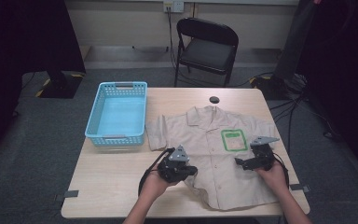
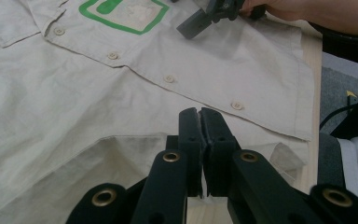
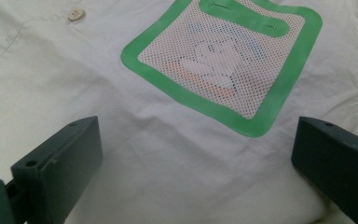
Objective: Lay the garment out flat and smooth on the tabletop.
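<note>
A beige short-sleeved shirt (image 1: 214, 149) lies spread face up on the wooden table (image 1: 107, 186), with a green-edged mesh pocket (image 1: 233, 139) on its chest. My left gripper (image 1: 191, 171) is at the shirt's left edge. Its jaws (image 2: 199, 116) are pressed together, and a raised fold of the cloth (image 2: 98, 154) runs away from them. My right gripper (image 1: 243, 161) hovers just below the pocket (image 3: 223, 60), open, with bare shirt cloth (image 3: 182, 154) between its fingers (image 3: 60, 163). The same right gripper (image 2: 205, 16) appears far off in the left gripper view.
A light blue plastic basket (image 1: 115, 138) sits with nothing in it at the table's far left, close to the shirt's sleeve. A black folding chair (image 1: 207, 46) stands beyond the table. Cables lie on the floor to the right (image 1: 284, 88).
</note>
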Demonstrator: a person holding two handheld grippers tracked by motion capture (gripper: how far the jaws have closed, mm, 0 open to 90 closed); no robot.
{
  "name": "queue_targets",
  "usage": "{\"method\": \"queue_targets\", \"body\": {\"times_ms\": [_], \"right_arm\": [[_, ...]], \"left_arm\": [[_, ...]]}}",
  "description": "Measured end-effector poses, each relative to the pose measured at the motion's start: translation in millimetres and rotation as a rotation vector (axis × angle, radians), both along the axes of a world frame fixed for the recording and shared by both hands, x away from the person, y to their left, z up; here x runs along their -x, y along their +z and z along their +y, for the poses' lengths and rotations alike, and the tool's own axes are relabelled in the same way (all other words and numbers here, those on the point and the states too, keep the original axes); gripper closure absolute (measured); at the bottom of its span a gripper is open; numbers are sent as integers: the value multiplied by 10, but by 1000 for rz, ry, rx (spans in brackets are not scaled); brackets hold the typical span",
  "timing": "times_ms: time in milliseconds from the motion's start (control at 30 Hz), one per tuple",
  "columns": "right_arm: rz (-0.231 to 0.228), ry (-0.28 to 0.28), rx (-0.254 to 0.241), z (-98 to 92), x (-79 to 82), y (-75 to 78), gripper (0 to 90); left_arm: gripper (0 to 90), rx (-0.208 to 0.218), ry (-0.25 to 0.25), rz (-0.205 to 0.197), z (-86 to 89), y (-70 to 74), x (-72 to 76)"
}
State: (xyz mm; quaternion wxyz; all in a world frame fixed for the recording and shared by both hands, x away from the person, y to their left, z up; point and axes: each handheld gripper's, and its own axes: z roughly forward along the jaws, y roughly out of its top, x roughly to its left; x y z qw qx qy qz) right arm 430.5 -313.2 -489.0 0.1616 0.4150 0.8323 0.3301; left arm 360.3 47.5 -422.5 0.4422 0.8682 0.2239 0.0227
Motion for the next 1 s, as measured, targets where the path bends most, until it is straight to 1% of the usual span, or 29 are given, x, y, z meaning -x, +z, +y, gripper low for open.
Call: {"method": "queue_targets", "body": {"times_ms": [233,367,467,633,1000], "right_arm": [[0,0,0,0,1,0,9],[0,0,0,0,1,0,9],[0,0,0,0,1,0,9],[0,0,0,0,1,0,9],[0,0,0,0,1,0,9]], "left_arm": [[875,3,10,-4,120,7,70],[875,9,13,0,187,2,111],[874,7,16,1,225,-8,142],[872,18,22,3,283,-29,191],[872,15,32,9,402,-38,281]]}}
